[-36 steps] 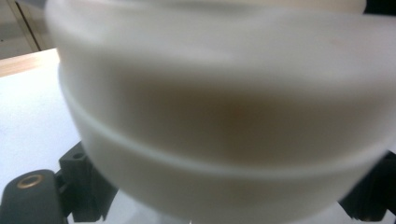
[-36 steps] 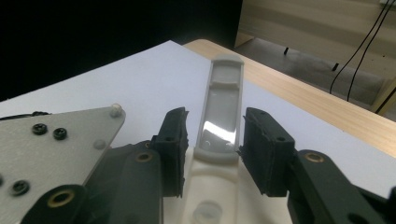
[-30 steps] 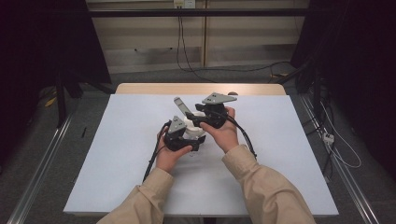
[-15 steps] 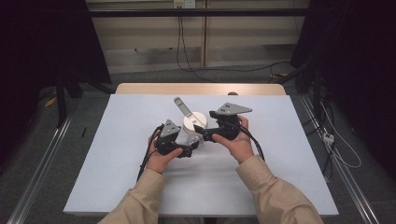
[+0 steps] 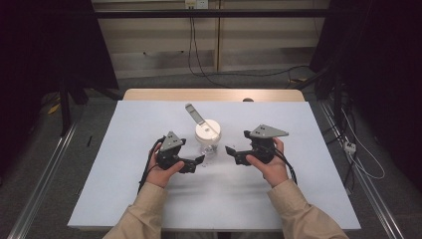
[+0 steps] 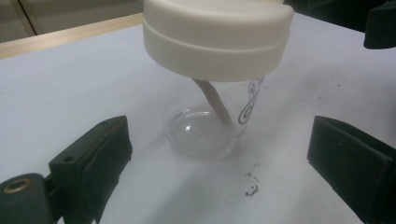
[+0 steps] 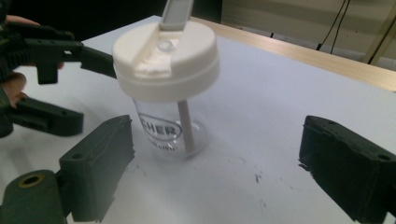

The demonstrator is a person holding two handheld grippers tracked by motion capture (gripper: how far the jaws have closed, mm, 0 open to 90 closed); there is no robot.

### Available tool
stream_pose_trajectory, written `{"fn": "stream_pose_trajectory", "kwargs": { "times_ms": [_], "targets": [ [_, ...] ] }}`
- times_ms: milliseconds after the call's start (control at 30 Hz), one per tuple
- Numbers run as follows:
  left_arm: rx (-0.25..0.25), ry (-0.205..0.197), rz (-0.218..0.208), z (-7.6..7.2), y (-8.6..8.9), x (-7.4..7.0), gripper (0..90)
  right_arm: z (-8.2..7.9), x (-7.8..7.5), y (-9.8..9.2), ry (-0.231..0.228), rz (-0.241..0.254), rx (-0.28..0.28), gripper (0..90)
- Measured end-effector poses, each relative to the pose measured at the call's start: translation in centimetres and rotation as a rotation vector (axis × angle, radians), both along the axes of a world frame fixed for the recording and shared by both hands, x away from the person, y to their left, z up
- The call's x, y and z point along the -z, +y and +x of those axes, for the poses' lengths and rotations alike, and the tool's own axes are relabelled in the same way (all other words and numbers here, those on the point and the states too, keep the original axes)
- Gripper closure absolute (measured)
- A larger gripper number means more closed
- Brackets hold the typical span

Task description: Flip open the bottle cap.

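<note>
Grippers, left (image 5: 200, 160) and right (image 5: 228, 150), gape empty beside cup (image 5: 207, 141).

the lidded cup (image 5: 208, 138) stands between both grippers, bare white table (image 5: 308, 199) open all around it.

We lose the cup's lid (image 6: 217, 35) top at the frame edge in the left gripper view. The flip spout (image 7: 176, 13) is cropped at the top of the right gripper view. Print on the clear cup (image 7: 161, 128) reads only "CHER", the rest blocked by a jaw; the smaller print below is too blurred to read. Dark specks on the counter (image 6: 252, 186) are too small to identify.
</note>
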State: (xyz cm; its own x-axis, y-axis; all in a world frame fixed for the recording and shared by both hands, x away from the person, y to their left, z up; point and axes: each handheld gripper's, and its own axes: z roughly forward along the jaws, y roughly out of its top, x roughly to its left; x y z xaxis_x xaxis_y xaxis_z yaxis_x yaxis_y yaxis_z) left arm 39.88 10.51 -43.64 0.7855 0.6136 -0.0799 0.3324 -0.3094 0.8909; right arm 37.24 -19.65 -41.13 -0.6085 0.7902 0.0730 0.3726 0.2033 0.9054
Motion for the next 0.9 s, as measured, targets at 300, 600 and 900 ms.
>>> {"fn": "stream_pose_trajectory", "kwargs": {
  "times_ms": [300, 600, 900],
  "targets": [
    [0.006, -0.02, 0.021, -0.6, 1.7, -0.1, 6.3, -1.7, 1.3, -1.8, 0.011, -0.021, 0.009, 8.1],
    [0.008, -0.019, 0.02, -1.2, 2.7, -0.1, 6.5, -3.1, 2.7, -3.1, 0.025, -0.049, 0.016, 7.6],
    [0.007, -0.014, 0.02, -1.5, 3.6, 0.0, 6.6, -4.3, 3.3, -4.5, 0.033, -0.059, 0.022, 6.7]
  ]
}}
